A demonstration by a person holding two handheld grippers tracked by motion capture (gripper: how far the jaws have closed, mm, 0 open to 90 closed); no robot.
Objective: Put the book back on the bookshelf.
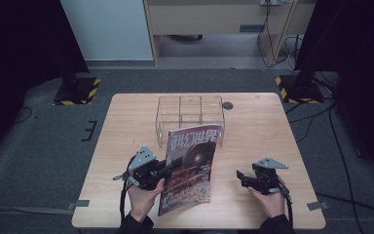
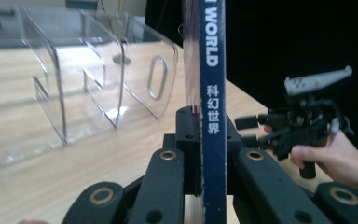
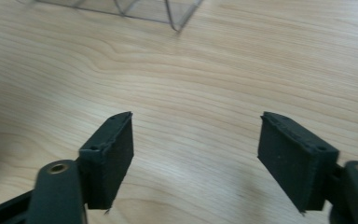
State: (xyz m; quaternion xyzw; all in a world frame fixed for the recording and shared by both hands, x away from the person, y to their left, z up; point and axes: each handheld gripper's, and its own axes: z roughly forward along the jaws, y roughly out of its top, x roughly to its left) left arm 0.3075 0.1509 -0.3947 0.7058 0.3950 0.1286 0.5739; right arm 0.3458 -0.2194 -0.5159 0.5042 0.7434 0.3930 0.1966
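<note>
Magazine (image 1: 190,168) stands lifted on edge in front of the clear rack (image 1: 190,114), its top leaning toward the rack's near wall and its lower corner close to the table (image 1: 253,112). Its long axis runs from the person's edge of the table up toward the rack, cover facing right; in the left gripper view the blue spine (image 2: 214,93) rises straight up between the jaws. The left gripper (image 1: 168,168) is clamped on the magazine near the spine, about midway along its length, pads pressed on both sides. The right gripper (image 1: 243,176) sits to the right of the magazine, well apart from it, jaws spread wide with nothing between them and only bare wood beyond.

Risks, as I judge them: one pinch at the spine leaves the free pages unsupported, so the magazine could fan open or droop and catch on the rack's rim rather than enter a slot. A soft spine may also slide through the pads if the hand tilts. The rack is light and clear, so a nudge from the magazine's top edge could push it back across the table.
</note>
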